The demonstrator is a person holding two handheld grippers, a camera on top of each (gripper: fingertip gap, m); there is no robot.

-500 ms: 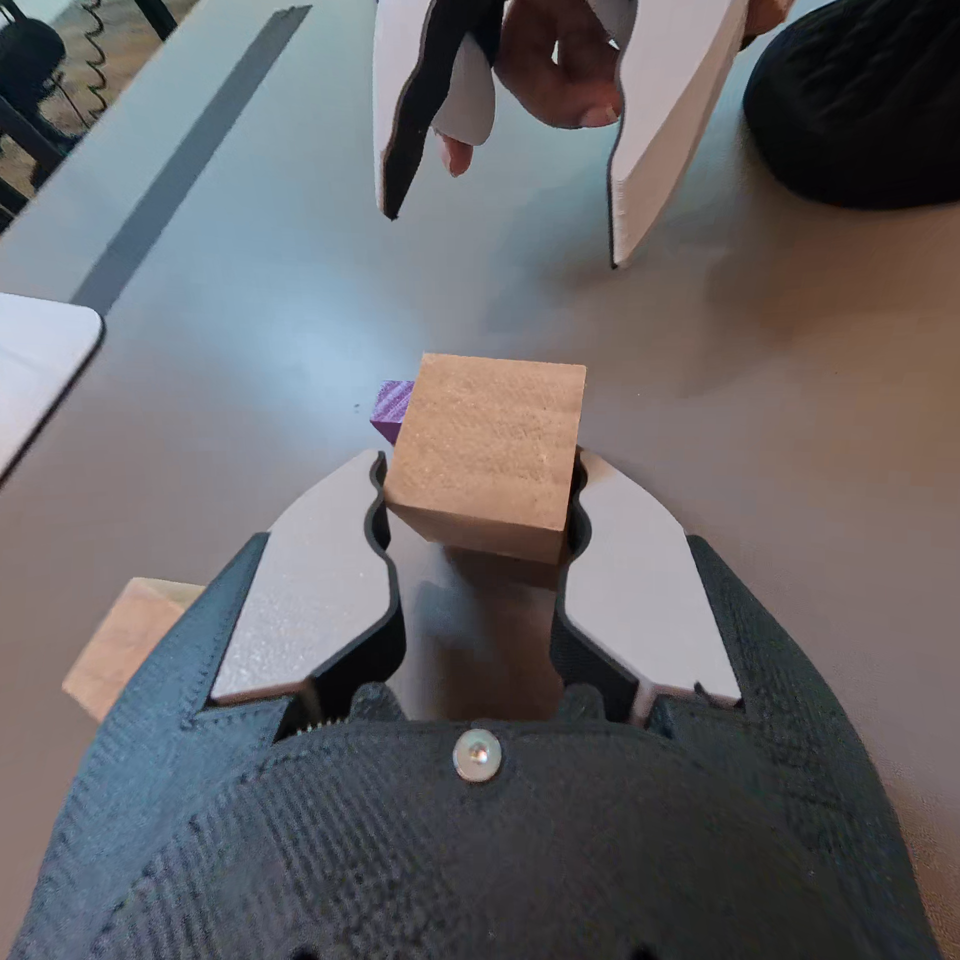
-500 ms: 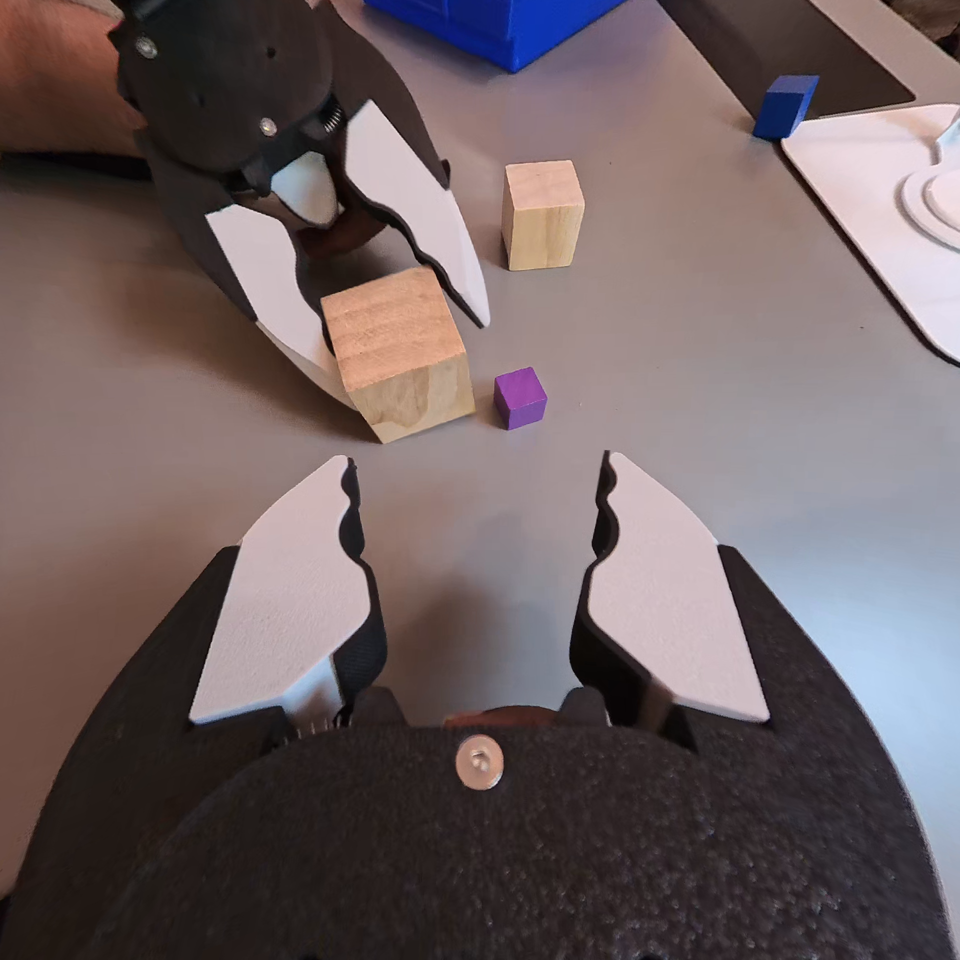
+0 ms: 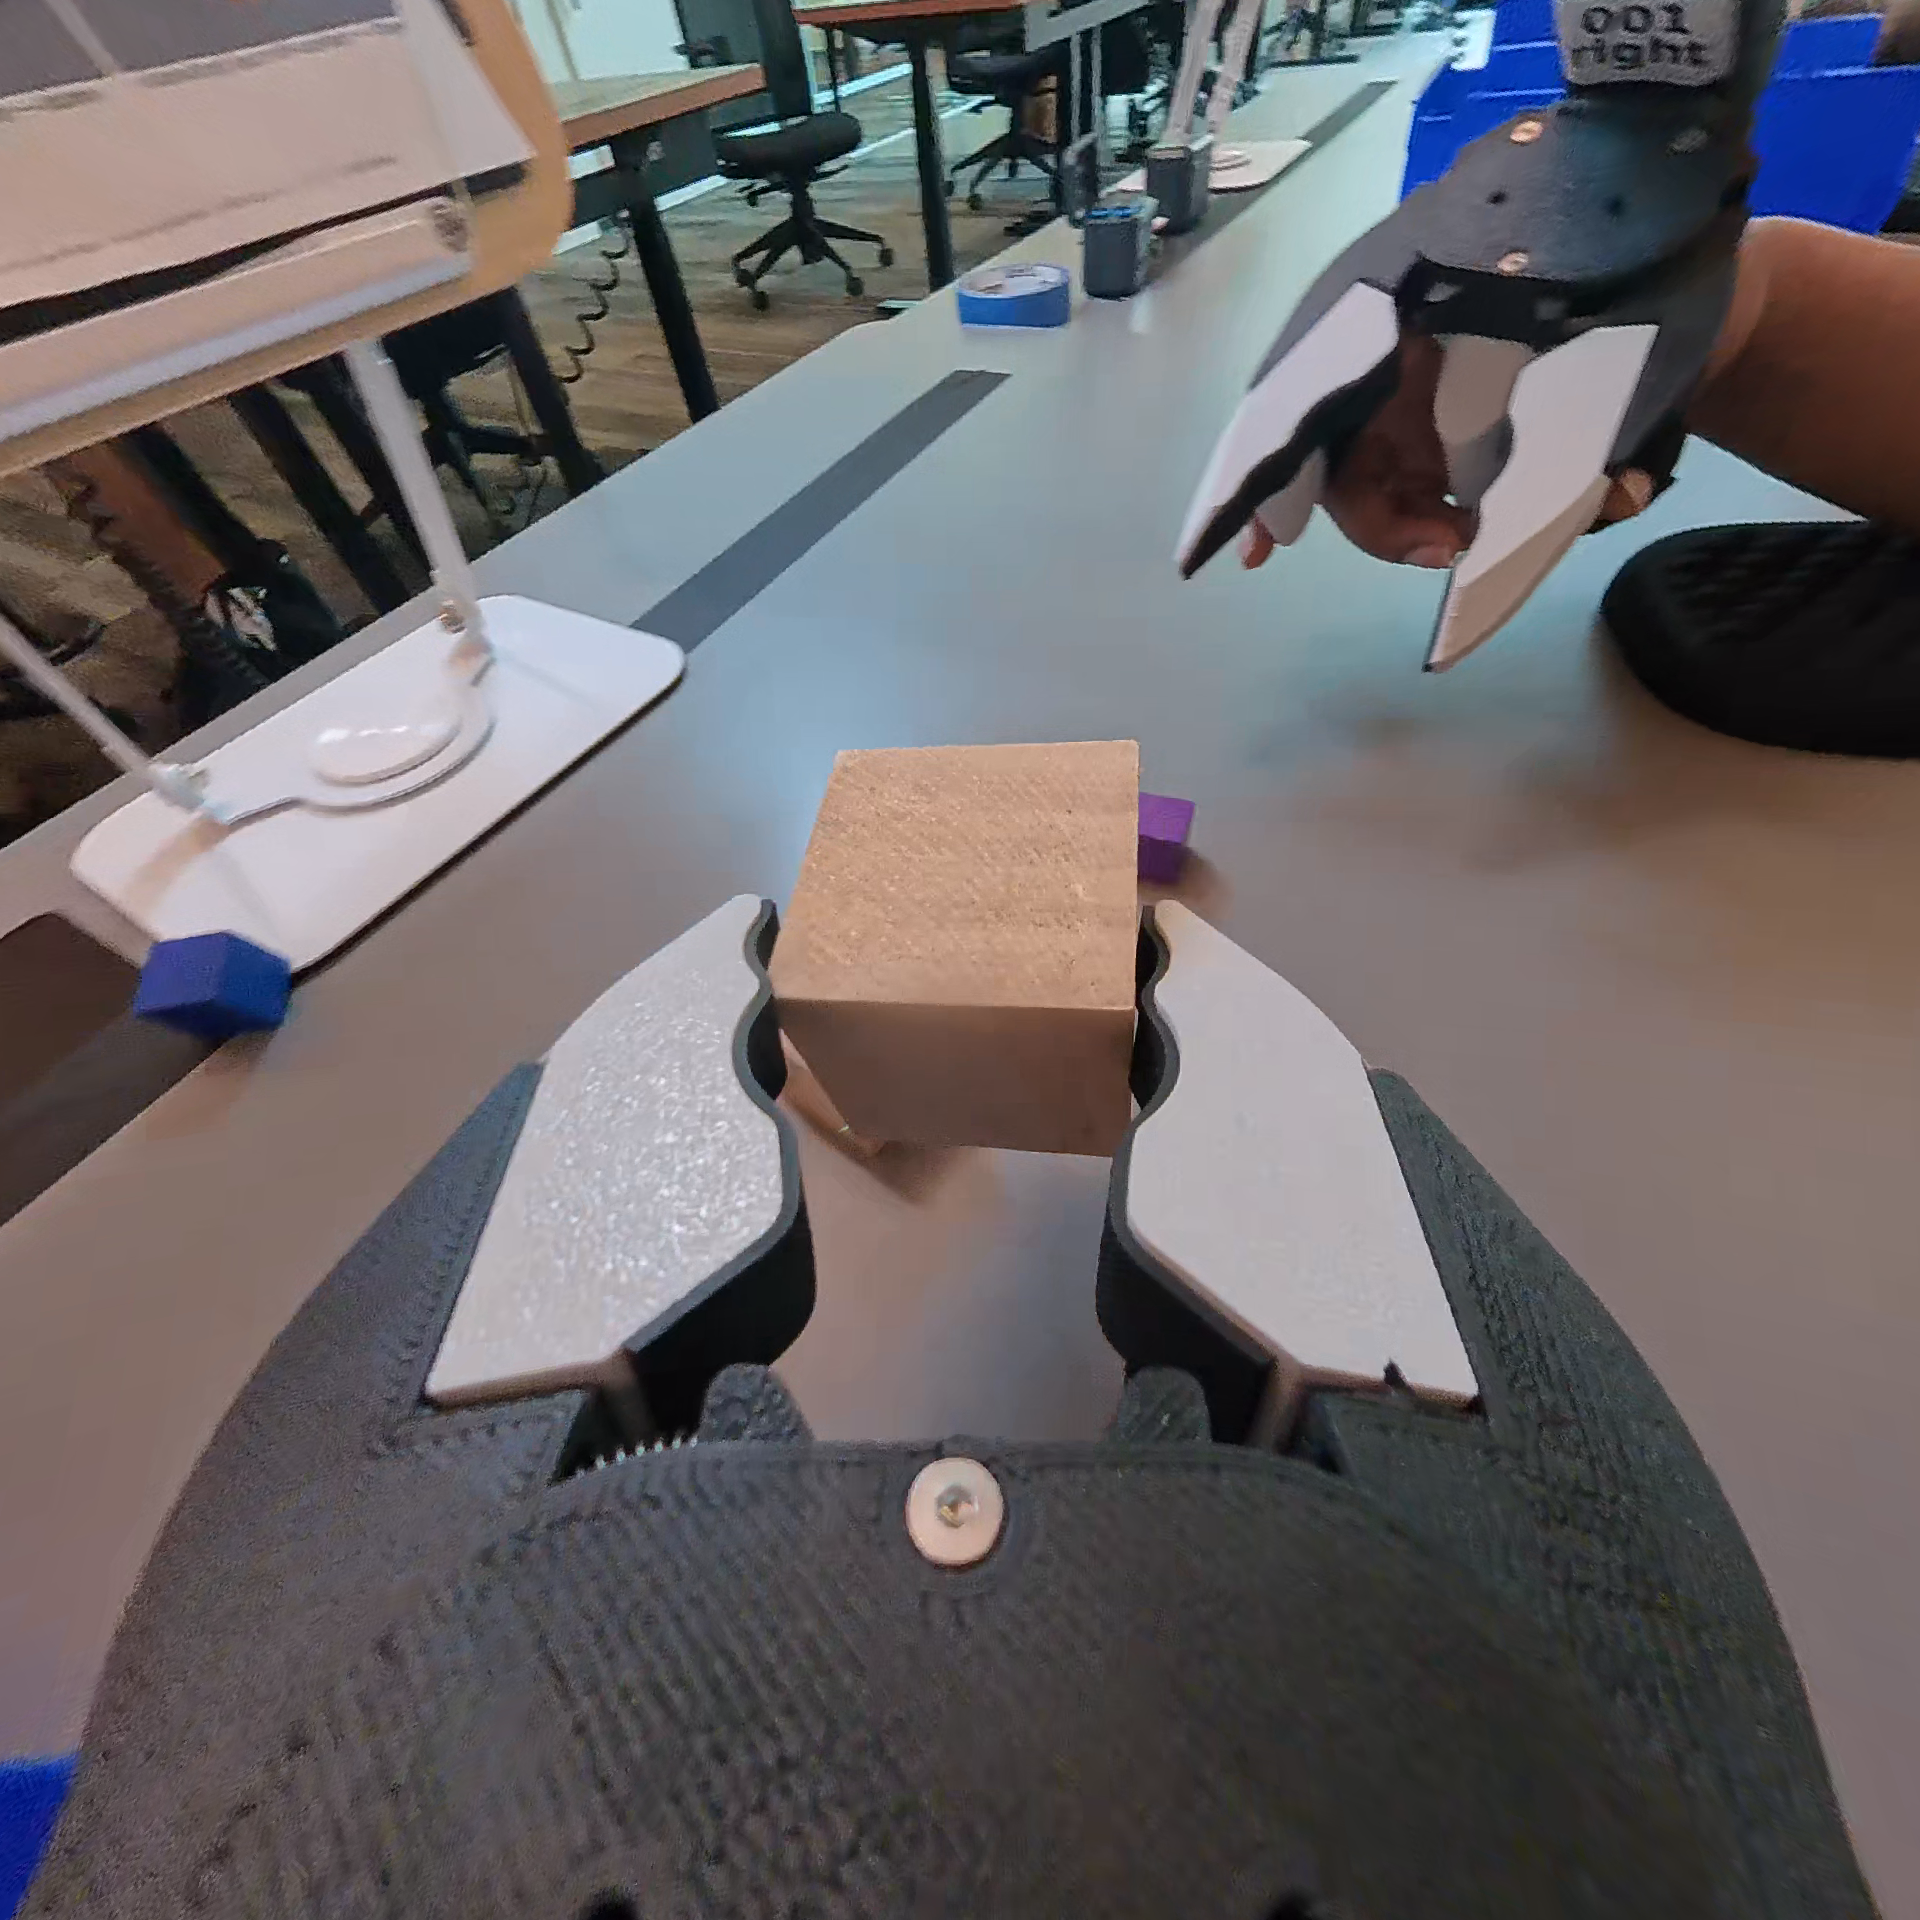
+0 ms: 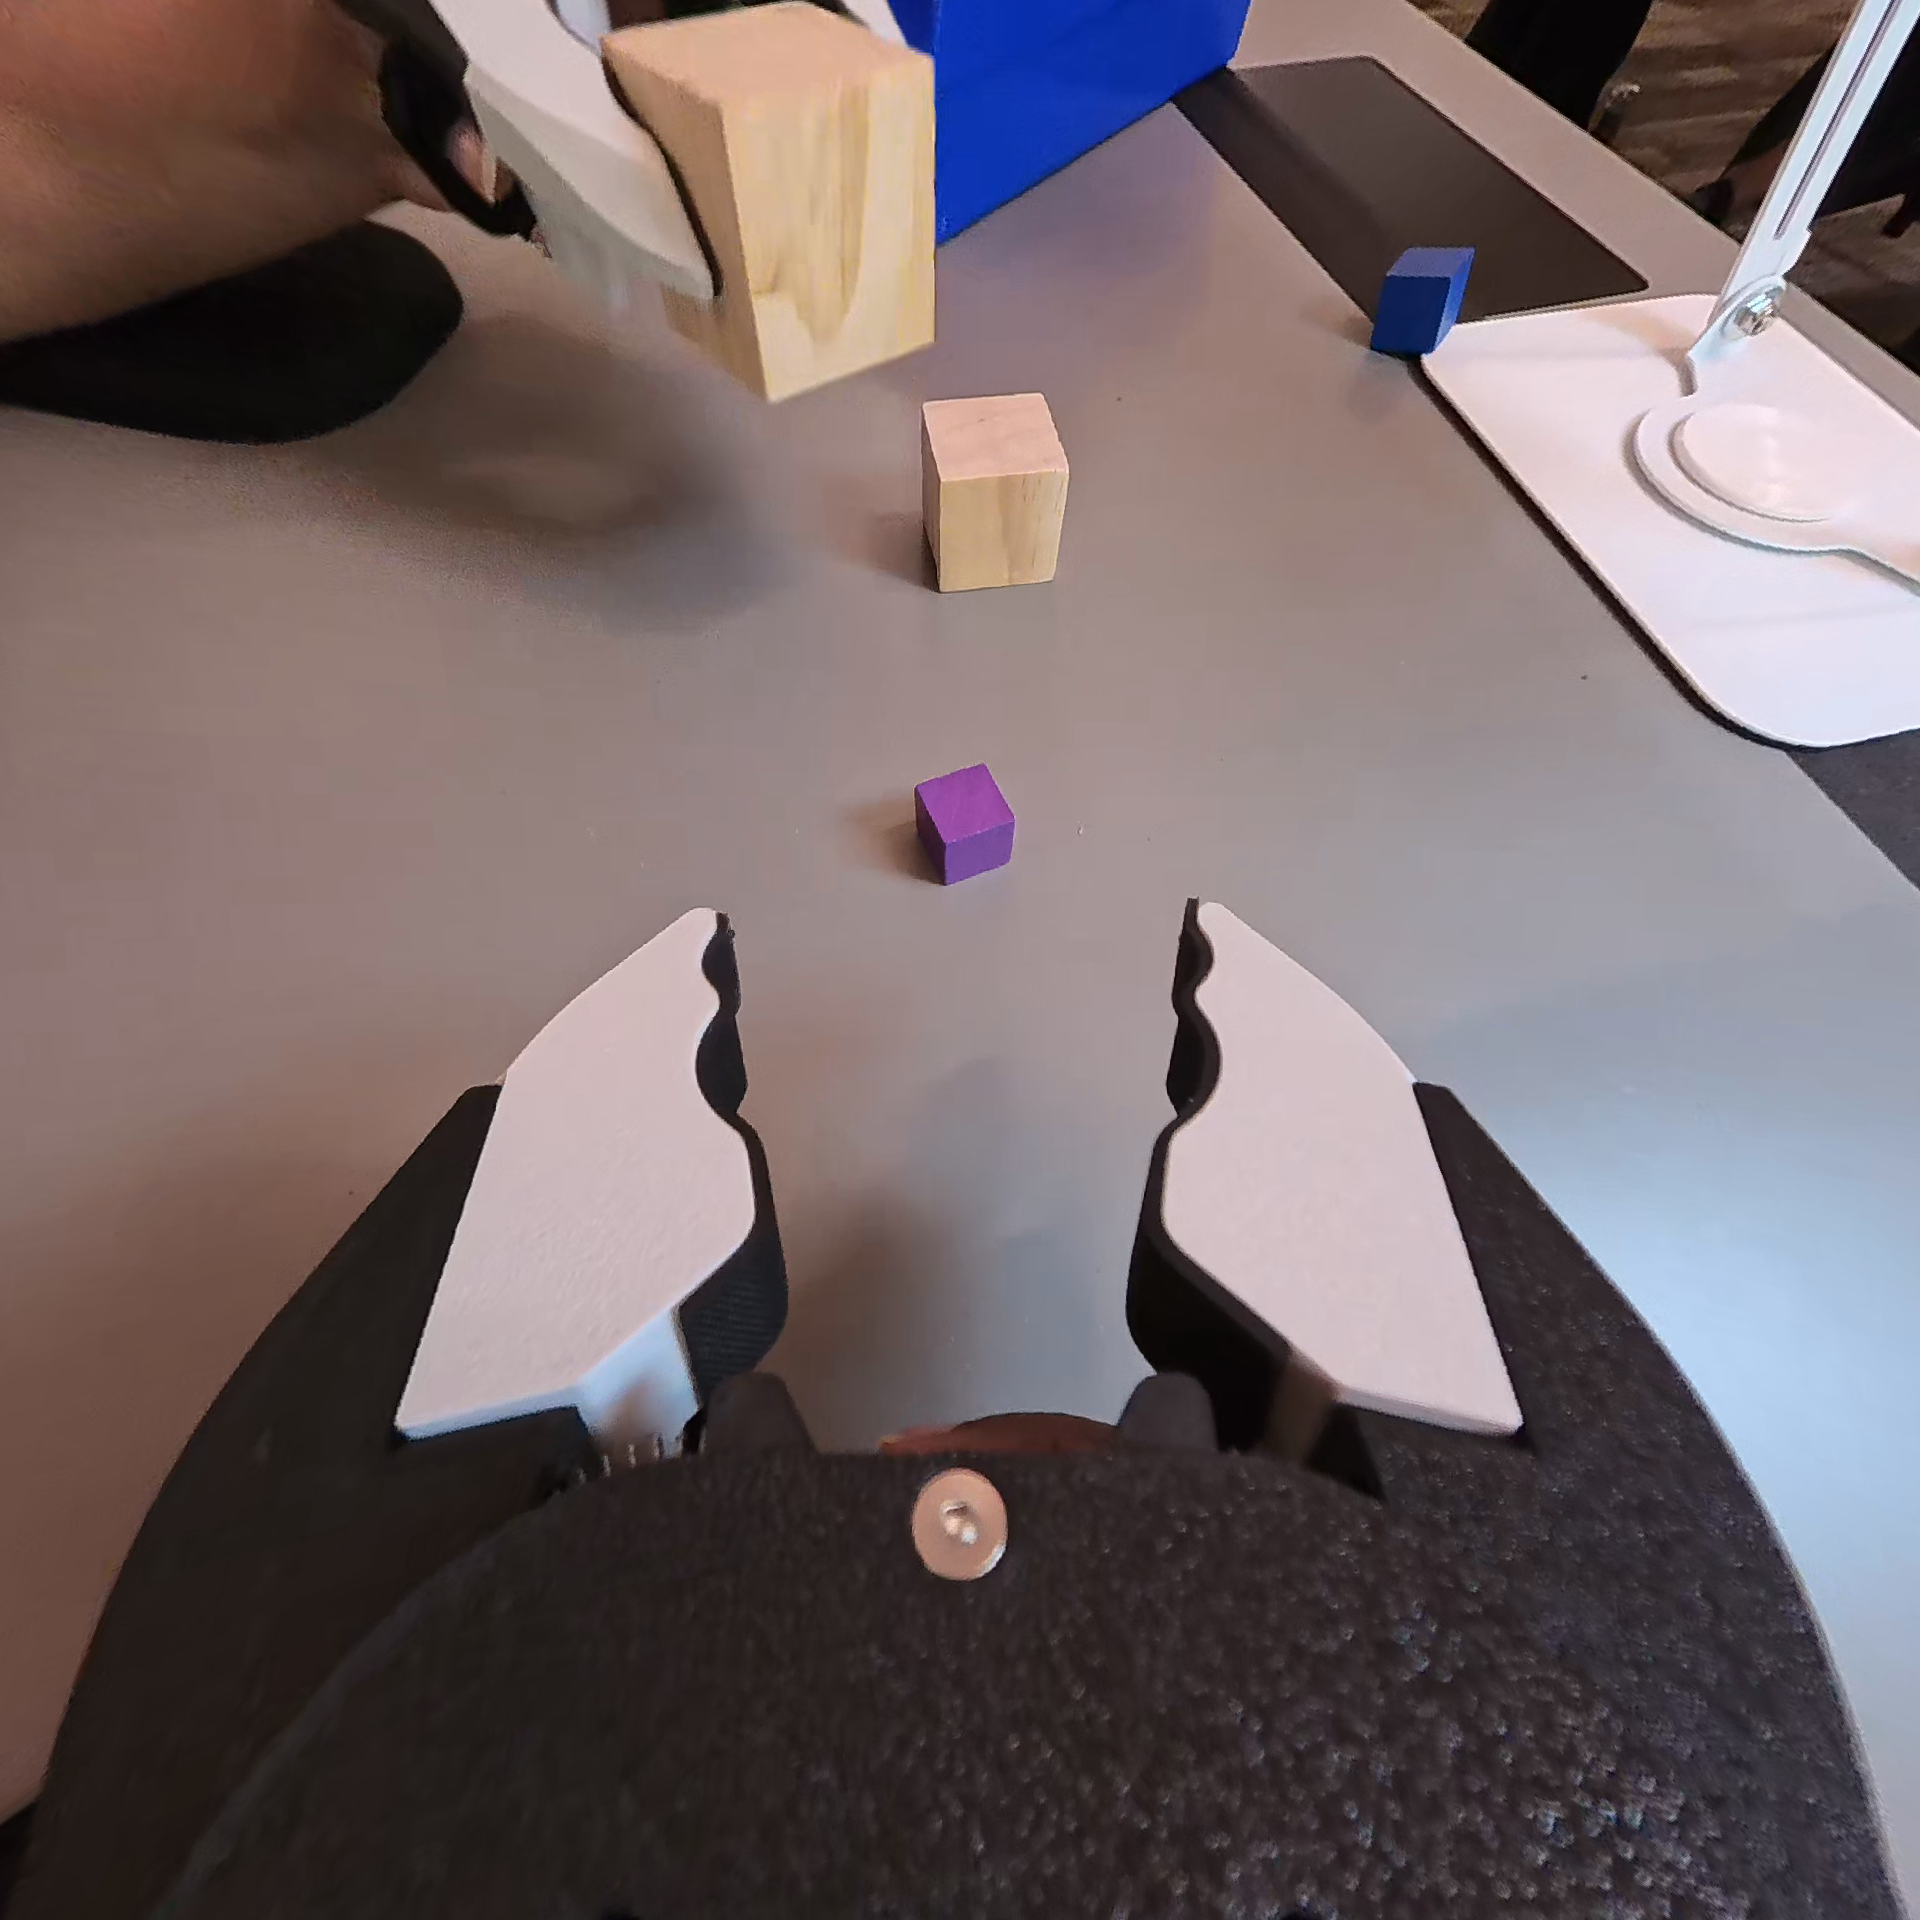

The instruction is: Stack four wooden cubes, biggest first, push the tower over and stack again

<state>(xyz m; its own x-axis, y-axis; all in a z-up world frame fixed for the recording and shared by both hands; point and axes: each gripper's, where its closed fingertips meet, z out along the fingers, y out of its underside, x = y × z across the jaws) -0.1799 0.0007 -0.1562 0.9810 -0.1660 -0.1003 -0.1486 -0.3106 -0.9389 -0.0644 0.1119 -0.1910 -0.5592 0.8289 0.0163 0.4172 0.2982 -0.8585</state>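
Blue bin [image 4: 1081, 94] at the table's [image 4: 1351, 935] far edge; contents not visible. Left gripper [image 3: 956, 997] pinches the largest pale wooden cube [image 3: 966, 914], raised off the table. Right gripper [image 4: 956, 925] spread, bare. Medium wooden cube [image 4: 994, 494] and small purple cube [image 4: 964, 824] mid-table; blue cube [image 4: 1421, 299] near the far right edge.

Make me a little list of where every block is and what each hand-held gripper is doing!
Big wooden cube: lifted off the table, pinched by the left hand-held gripper
Medium wooden cube: on the grey table
Purple cube: on the table, just ahead of the right hand-held gripper
Blue cube: beside the white stand base
Right hand-held gripper: open, empty
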